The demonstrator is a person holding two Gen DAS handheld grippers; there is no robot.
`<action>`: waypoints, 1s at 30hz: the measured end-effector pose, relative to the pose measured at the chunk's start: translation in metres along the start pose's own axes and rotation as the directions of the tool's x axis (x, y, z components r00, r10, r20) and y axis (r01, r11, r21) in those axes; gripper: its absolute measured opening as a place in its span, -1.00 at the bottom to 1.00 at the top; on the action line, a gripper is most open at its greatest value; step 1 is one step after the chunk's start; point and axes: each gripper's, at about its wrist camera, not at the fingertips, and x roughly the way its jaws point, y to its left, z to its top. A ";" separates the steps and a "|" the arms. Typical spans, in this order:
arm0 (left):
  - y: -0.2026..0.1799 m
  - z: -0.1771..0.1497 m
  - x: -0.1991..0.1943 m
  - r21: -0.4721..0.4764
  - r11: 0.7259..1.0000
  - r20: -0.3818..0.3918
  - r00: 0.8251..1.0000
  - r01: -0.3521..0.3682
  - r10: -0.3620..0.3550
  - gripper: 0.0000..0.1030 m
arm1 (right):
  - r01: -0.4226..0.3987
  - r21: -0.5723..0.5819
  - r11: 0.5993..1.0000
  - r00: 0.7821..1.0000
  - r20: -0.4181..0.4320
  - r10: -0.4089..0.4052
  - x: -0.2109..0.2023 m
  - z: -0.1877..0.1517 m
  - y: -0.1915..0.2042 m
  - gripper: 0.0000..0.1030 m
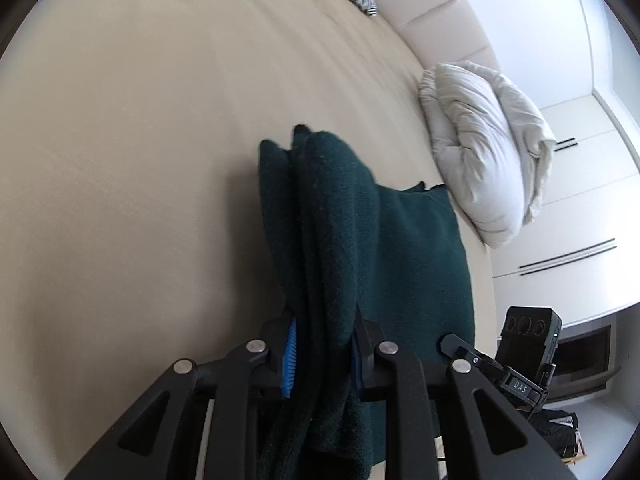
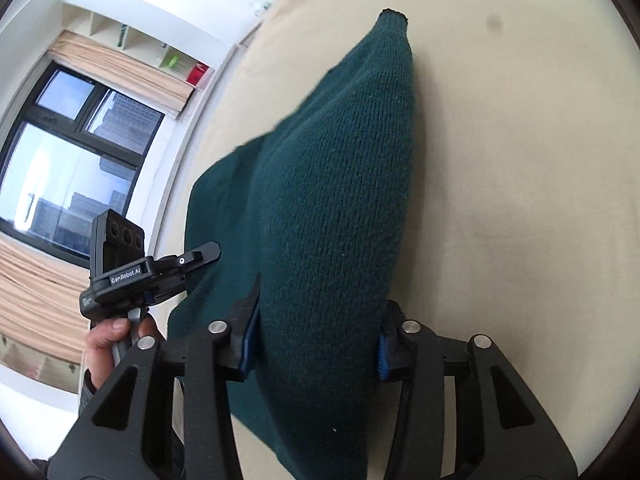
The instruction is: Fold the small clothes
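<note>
The left gripper (image 1: 324, 344) pinches a bunched fold of the dark green knitted sweater (image 1: 340, 216); the right gripper (image 2: 316, 336) grips a wider fold. The sweater stretches lengthwise away over the beige bedsheet (image 1: 140, 140), near a white crumpled pillow (image 1: 484, 152).

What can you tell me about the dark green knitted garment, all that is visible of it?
The dark green garment looks like thick knitted wool, teal-green with darker edging. Its lower part lies flat on the beige bed cover; the rest is lifted into bunched folds. The left gripper pinches a narrow fold, and the right gripper holds a wider bulge between blue pads. Its full shape is hidden.
</note>
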 end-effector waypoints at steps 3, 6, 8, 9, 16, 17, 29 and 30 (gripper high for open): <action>-0.020 -0.018 -0.019 0.050 0.999 -0.004 1.000 0.005 -0.005 -0.57 | -0.018 -0.025 1.000 1.000 0.022 0.019 -0.022 -0.011 0.017 -0.24; -0.032 -0.042 -0.035 0.082 0.996 -0.011 1.000 0.027 -0.026 -0.57 | -0.035 -0.052 0.998 0.998 0.041 0.037 -0.047 -0.027 0.034 -0.24; -0.040 -0.058 -0.040 0.102 0.994 -0.022 0.999 0.035 -0.033 -0.57 | -0.047 -0.060 0.997 0.998 0.048 0.050 -0.060 -0.036 0.039 -0.24; -0.044 -0.065 -0.041 0.111 0.993 -0.027 0.999 0.038 -0.035 -0.56 | -0.052 -0.061 0.997 0.997 0.051 0.056 -0.065 -0.040 0.039 -0.24; -0.047 -0.116 -0.034 0.110 0.993 -0.066 0.997 0.038 -0.031 -0.56 | -0.054 -0.026 0.998 0.997 0.055 0.055 -0.082 -0.073 0.029 -0.24; -0.045 -0.122 -0.033 0.112 0.993 -0.069 0.997 0.034 -0.026 -0.56 | -0.055 -0.018 0.998 0.997 0.052 0.056 -0.082 -0.078 0.026 -0.24; 0.003 -0.161 -0.007 0.037 0.999 -0.070 0.997 0.016 -0.014 -0.32 | -0.081 0.181 0.980 0.997 0.016 0.079 -0.031 -0.115 -0.045 -0.12; -0.001 -0.161 -0.007 0.047 0.999 -0.063 0.998 0.002 0.001 -0.26 | -0.091 0.183 0.979 0.996 0.028 0.088 -0.032 -0.117 -0.045 -0.11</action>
